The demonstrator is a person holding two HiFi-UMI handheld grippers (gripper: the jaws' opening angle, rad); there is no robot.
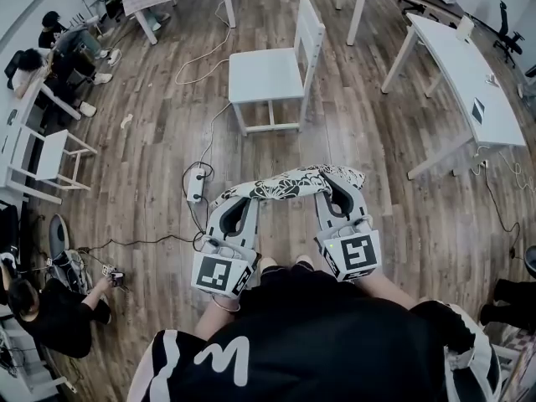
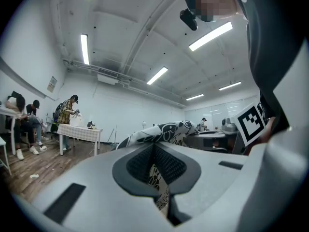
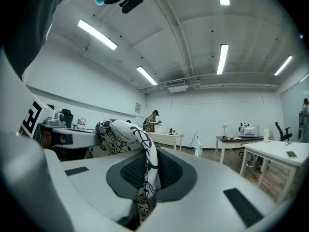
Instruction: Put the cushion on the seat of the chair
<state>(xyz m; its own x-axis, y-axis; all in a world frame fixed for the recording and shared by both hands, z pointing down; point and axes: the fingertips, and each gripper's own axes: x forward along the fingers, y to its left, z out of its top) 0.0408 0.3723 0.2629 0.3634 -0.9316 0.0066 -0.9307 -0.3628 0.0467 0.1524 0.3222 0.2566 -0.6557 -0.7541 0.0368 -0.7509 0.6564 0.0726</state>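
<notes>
Cushion (image 1: 289,184), a black-and-white patterned one, hangs in the air in front of the person, stretched sideways between the two tools and above the wooden floor (image 1: 151,166). The left tool (image 1: 240,203) is clenched on the cushion's left end. In the left gripper view a fold of the patterned fabric is pinched between the dark ribbed pads, and the rest of the cushion arches away beyond the jaws. The right tool (image 1: 337,193) grasps the right end in the same way. In the right gripper view a thin edge of the fabric runs down between the closed jaws, and the bulk of the cushion curves off to the left. Both tools point level, side by side, with their marker cubes close to the person's body.

The white chair (image 1: 310,32) stands farther ahead on the floor, well apart from the cushion, its backrest on the right side. Its seat (image 1: 264,75) is flat and pale. A white power strip (image 1: 196,184) with a trailing cable lies on the floor just left of the left tool. A long white desk (image 1: 469,82) stands at the right, and people sit along the left edge of the room.
</notes>
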